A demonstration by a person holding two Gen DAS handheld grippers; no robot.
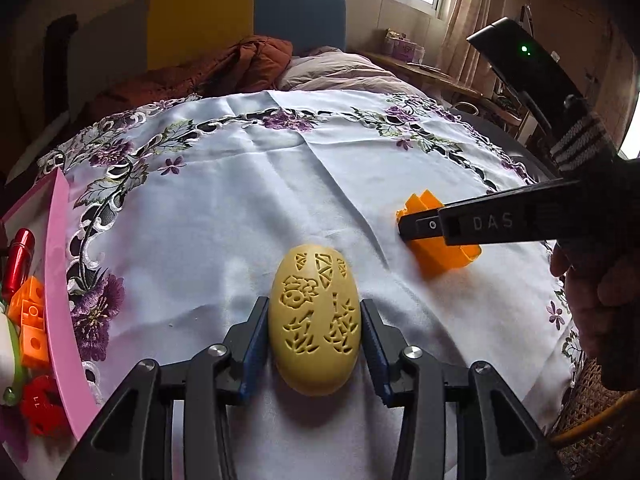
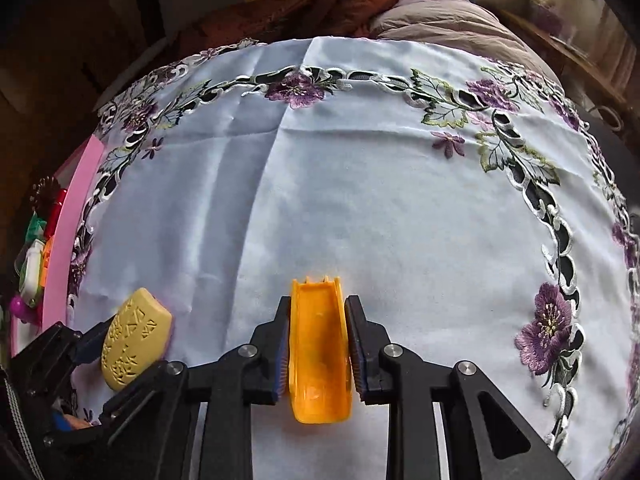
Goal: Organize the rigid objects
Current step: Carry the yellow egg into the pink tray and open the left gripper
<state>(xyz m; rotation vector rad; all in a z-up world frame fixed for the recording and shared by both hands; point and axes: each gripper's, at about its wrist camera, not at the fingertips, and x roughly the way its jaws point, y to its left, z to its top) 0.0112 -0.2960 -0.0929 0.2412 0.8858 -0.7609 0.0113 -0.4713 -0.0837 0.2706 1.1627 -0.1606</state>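
The right gripper is clamped on an orange plastic piece resting on the embroidered tablecloth; just beside it, the left gripper pinches a carved yellow egg-shaped block. Both pick-ups look made (neither item visibly lifted). Next, presumably: lift and carry each to the pink tray of toys at the table's left edge.

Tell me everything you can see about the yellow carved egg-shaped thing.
The yellow egg-shaped piece is smooth and matte, like plastic or resin, with leaf, flower and triangle shapes cut into its upper face. It lies lengthwise on the white embroidered tablecloth, between the fingers of the left gripper, whose blue pads flank its sides. It looks whole and undamaged.
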